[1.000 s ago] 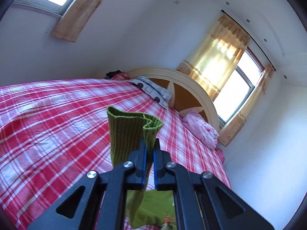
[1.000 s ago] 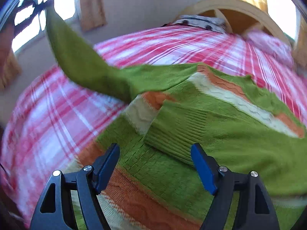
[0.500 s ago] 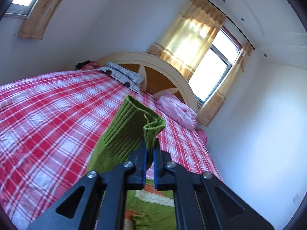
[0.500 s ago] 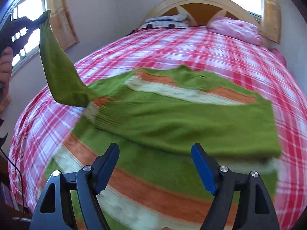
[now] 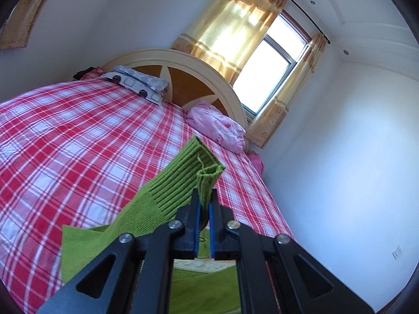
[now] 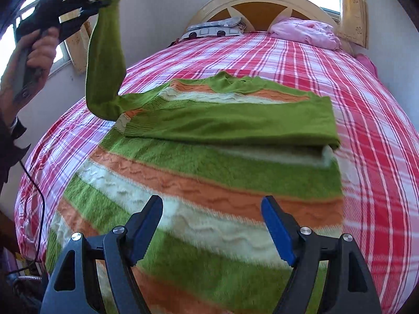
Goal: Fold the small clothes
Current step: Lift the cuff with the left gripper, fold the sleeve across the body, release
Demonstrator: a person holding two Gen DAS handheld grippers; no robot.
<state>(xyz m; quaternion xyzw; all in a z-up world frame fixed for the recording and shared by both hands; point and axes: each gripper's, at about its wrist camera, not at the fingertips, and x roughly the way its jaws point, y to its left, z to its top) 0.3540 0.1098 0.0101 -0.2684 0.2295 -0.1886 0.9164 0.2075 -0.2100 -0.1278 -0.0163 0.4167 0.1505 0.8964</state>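
Beneath the wide-open, empty right gripper (image 6: 212, 225) the striped sweater (image 6: 209, 172) lies on the red plaid bed (image 6: 366, 120), more of its body showing than a second ago. Up to that gripper's left, the left gripper (image 5: 204, 201) stays clamped on the green sleeve cuff (image 5: 207, 175), now lifted higher, with headboard (image 5: 209, 70), curtained window (image 5: 267, 78) and pink pillow (image 5: 217, 128) beyond.

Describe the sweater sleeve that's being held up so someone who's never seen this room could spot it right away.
On the red-and-white plaid bed lies a green, orange and cream striped knit sweater. From its far left shoulder, one plain green ribbed sleeve rises off the bed, its cuff clamped in the shut black left gripper. The other sleeve lies folded flat across the sweater's chest; only this one hangs in the air.
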